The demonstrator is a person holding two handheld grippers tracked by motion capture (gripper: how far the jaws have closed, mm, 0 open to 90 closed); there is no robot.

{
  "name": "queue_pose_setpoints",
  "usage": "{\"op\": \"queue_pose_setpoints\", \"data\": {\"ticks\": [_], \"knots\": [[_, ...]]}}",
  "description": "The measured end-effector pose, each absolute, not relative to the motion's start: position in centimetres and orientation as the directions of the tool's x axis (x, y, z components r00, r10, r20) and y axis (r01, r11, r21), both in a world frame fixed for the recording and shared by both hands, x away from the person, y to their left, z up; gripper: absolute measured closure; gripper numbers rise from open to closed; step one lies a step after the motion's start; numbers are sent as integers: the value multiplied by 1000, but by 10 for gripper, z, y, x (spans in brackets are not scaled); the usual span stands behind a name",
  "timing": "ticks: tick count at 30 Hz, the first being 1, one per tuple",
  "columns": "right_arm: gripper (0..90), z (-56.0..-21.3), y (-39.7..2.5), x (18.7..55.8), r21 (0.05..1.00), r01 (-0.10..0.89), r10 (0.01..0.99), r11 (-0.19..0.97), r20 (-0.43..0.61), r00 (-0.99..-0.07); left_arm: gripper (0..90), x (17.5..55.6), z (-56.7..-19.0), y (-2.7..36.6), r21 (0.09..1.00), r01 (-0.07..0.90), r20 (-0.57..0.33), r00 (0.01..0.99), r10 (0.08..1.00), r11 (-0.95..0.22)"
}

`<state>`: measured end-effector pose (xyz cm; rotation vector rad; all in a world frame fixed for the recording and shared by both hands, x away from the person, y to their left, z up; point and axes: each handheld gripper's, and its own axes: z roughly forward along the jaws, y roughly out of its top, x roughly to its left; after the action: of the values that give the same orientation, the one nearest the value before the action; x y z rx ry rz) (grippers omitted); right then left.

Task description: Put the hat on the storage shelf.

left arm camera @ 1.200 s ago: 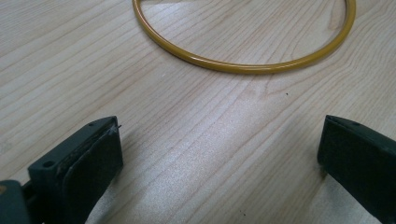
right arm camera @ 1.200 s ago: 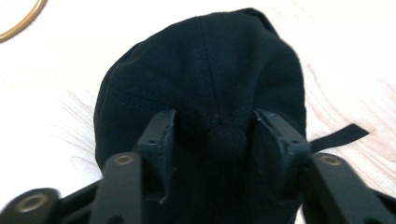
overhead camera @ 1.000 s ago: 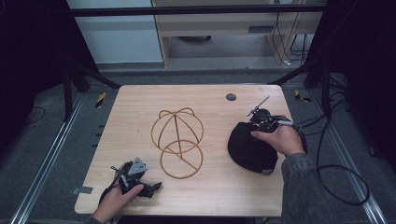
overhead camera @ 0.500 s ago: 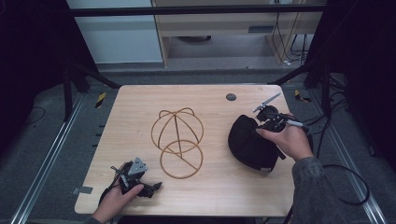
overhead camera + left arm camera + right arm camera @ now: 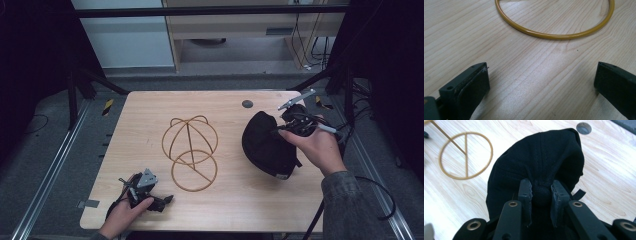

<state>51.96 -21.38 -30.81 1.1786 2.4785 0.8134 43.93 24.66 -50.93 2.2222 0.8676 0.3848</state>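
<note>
The right gripper (image 5: 286,126) pinches a fold of the black cap (image 5: 267,144) at the frame's right, near the table's (image 5: 150,110) right edge. The left gripper (image 5: 165,200), jaws spread wide, lies at the lower left by the front edge. The wire stand (image 5: 190,147) sits at centre, with bare wood around it. Since a second ago the cap has been lifted and shifted right.

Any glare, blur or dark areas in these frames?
High view: surroundings dark, table evenly lit. Left gripper view: soft sheen on the wood, jaws blurred. Right gripper view: black cap shows little detail, wire stand slightly soft.
</note>
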Motion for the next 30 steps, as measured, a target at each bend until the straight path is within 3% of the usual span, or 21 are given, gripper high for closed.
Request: {"op": "queue_pose_setpoints", "data": {"ticks": [30], "knots": [[741, -264, -212, 483, 721, 510, 758, 470, -32, -652, 0, 439, -509, 247, 710, 472, 17, 730, 683, -522]]}}
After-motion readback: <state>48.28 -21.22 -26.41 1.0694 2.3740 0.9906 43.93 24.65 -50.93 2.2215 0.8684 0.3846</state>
